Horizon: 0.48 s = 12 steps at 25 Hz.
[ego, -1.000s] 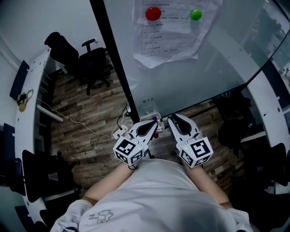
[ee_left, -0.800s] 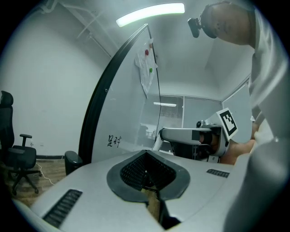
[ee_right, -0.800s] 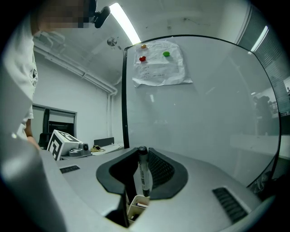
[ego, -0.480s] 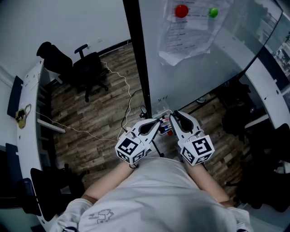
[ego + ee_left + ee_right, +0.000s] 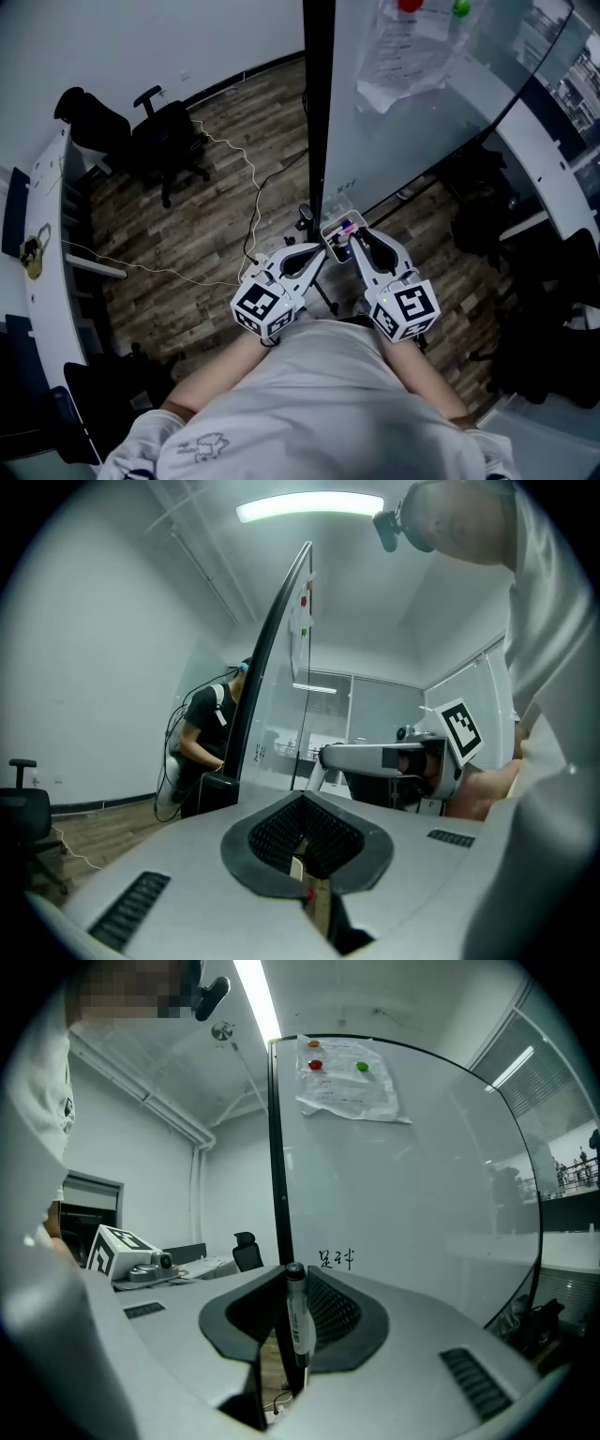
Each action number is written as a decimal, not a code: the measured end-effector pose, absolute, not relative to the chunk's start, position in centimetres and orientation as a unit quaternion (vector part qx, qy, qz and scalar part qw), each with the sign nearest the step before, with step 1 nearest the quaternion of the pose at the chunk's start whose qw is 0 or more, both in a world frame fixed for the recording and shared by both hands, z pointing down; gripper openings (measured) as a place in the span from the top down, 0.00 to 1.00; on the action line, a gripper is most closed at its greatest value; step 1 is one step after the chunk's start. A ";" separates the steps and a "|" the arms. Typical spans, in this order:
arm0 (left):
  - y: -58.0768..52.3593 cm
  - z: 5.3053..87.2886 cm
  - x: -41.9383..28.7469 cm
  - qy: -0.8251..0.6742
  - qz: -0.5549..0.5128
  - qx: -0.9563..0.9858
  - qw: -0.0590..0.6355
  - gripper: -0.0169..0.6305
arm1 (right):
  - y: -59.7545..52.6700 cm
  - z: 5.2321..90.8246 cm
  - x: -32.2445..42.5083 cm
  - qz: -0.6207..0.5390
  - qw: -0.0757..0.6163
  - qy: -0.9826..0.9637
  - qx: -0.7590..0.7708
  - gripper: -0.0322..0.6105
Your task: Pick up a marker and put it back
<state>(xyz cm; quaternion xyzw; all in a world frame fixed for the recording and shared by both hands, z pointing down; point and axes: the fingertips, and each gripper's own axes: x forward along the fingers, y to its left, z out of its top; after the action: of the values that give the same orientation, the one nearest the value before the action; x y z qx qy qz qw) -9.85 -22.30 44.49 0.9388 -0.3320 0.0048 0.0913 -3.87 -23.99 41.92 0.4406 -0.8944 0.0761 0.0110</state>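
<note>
Head view: the left gripper (image 5: 317,253) and the right gripper (image 5: 356,242) are held side by side close to the body. Both tips are near the foot of the whiteboard (image 5: 422,122), by its black frame (image 5: 319,112). A small tray (image 5: 337,228) sits just past the tips, with something pink in it that I cannot identify. Printed sheets (image 5: 412,47) are pinned high on the board by a red magnet (image 5: 410,4) and a green magnet (image 5: 460,7); the print is too small to read. Each cube carries black-and-white square codes. Left of the frame is open wood floor (image 5: 206,234), crossed by a thin cable (image 5: 253,187). The office chairs (image 5: 164,141) and a white desk (image 5: 52,216) are well apart.

Left gripper view: the jaws are drawn in to a thin slit with nothing between them. A person (image 5: 206,733) in black stands by the board edge, and a ceiling light (image 5: 309,506) is overhead.

Right gripper view: the jaws are clamped on a marker (image 5: 298,1326). It stands upright with its black cap on top, and its white barrel label is unreadable. On the board just beyond are handwritten black characters (image 5: 336,1259) that are not legible. The board is bare to the right.
</note>
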 end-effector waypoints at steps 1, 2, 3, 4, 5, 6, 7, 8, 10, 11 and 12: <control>-22.3 44.7 -9.9 -0.334 0.005 0.938 0.094 0.96 | -24.2 42.2 -3.8 0.079 0.015 -0.895 0.440 0.84; -22.4 44.8 -10.0 -0.337 0.004 0.936 0.096 0.96 | -24.5 42.3 -3.7 0.080 0.019 -0.895 0.438 0.84; -22.6 44.9 -10.0 -0.341 0.002 0.935 0.099 0.97 | -24.9 42.4 -3.7 0.080 0.022 -0.896 0.436 0.84; -22.8 45.0 -10.0 -0.343 0.001 0.934 0.103 0.96 | -25.4 42.5 -3.7 0.081 0.026 -0.896 0.435 0.84; -22.9 45.1 -10.0 -0.345 0.001 0.933 0.106 0.96 | -25.8 42.7 -3.7 0.083 0.030 -0.897 0.433 0.84; -22.9 45.2 -9.9 -0.346 0.002 0.932 0.108 0.97 | -26.1 43.1 -3.8 0.088 0.033 -0.898 0.429 0.84; -22.9 45.4 -9.9 -0.349 0.003 0.931 0.108 0.96 | -26.4 43.6 -3.8 0.094 0.037 -0.900 0.425 0.84; -22.8 45.5 -9.7 -0.354 0.004 0.929 0.107 0.96 | -26.6 44.1 -3.8 0.101 0.041 -0.901 0.420 0.84; -23.1 45.6 -9.4 -0.363 0.004 0.926 0.104 0.97 | -27.1 45.1 -3.6 0.109 0.052 -0.904 0.409 0.83; -23.3 45.7 -9.4 -0.369 0.002 0.923 0.106 0.96 | -27.4 45.5 -3.6 0.109 0.058 -0.907 0.404 0.83; -23.6 45.9 -9.5 -0.375 0.001 0.920 0.111 0.97 | -27.7 45.8 -3.9 0.110 0.063 -0.909 0.398 0.83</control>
<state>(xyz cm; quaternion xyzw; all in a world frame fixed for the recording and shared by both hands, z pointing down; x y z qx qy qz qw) -9.48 -23.63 45.91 0.9203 -0.3753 0.0014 0.1105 -3.85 -27.68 45.83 0.3977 -0.9088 0.1097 0.0630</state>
